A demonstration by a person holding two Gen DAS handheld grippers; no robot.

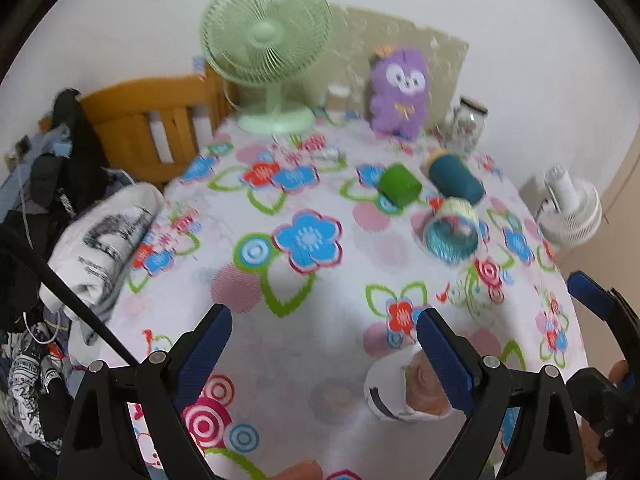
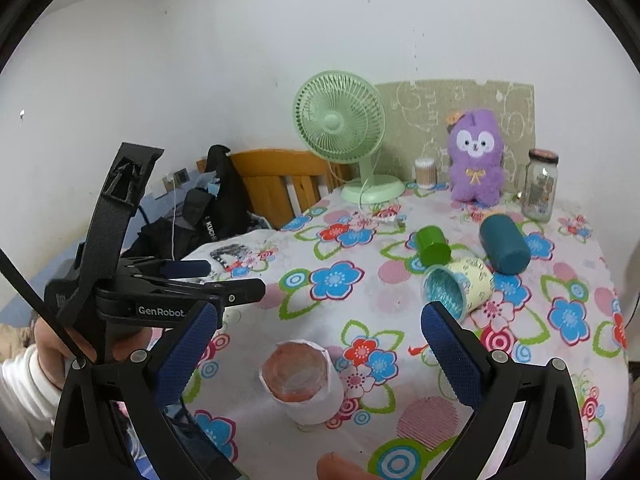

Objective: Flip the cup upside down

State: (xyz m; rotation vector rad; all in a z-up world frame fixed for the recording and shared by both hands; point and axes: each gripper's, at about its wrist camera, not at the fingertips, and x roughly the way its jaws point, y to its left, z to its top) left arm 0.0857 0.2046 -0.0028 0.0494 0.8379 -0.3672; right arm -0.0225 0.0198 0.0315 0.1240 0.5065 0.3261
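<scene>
A white paper cup [image 2: 305, 385] with an orange-pink inside stands upright, mouth up, on the flowered tablecloth near the front edge. It shows partly behind my left gripper's right finger in the left wrist view [image 1: 394, 394]. My right gripper [image 2: 318, 334] is open and empty, just above and behind the cup, with the cup between its fingers' lines. My left gripper [image 1: 324, 338] is open and empty, to the left of the cup; it also shows in the right wrist view [image 2: 224, 284]. The left wrist view is blurred.
A yellow-and-blue paper cup [image 2: 456, 286], a green cup [image 2: 433, 245] and a teal cup [image 2: 505, 244] lie on their sides farther back. A green fan [image 2: 340, 128], purple plush toy [image 2: 476, 156], glass jar [image 2: 540, 186] and cotton-swab tub [image 2: 425, 172] stand at the back. Clothes [image 1: 104, 240] lie left.
</scene>
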